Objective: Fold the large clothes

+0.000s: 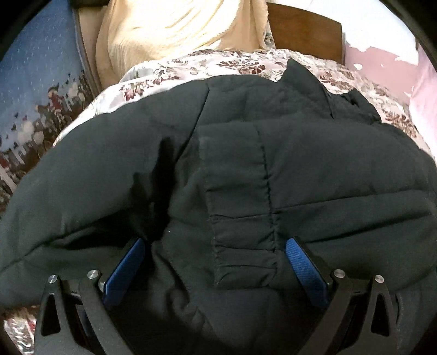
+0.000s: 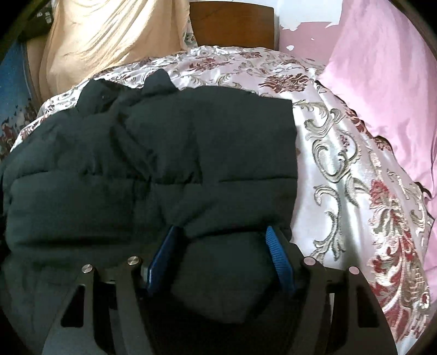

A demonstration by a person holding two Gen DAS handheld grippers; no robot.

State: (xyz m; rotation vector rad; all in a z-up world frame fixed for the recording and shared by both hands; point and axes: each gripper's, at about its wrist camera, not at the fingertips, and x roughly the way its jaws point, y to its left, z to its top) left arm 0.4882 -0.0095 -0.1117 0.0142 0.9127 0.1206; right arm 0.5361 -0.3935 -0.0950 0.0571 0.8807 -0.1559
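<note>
A black quilted jacket [image 1: 245, 169] lies on a floral satin bedspread [image 1: 191, 68] and fills most of the left wrist view. My left gripper [image 1: 215, 243] has its blue pads wide apart with a thick bunch of jacket fabric between them. In the right wrist view the jacket [image 2: 136, 153] lies left of centre. My right gripper [image 2: 221, 232] is closed in on a puffy fold at the jacket's near right corner, its blue pads pressing both sides of the fold.
The bedspread [image 2: 341, 153] lies bare to the right of the jacket. A pink pillow [image 2: 382, 82] sits at the far right. A cream blanket [image 2: 109, 35] and a wooden headboard [image 2: 232, 24] are at the back. Blue patterned fabric [image 1: 35, 90] hangs at the left.
</note>
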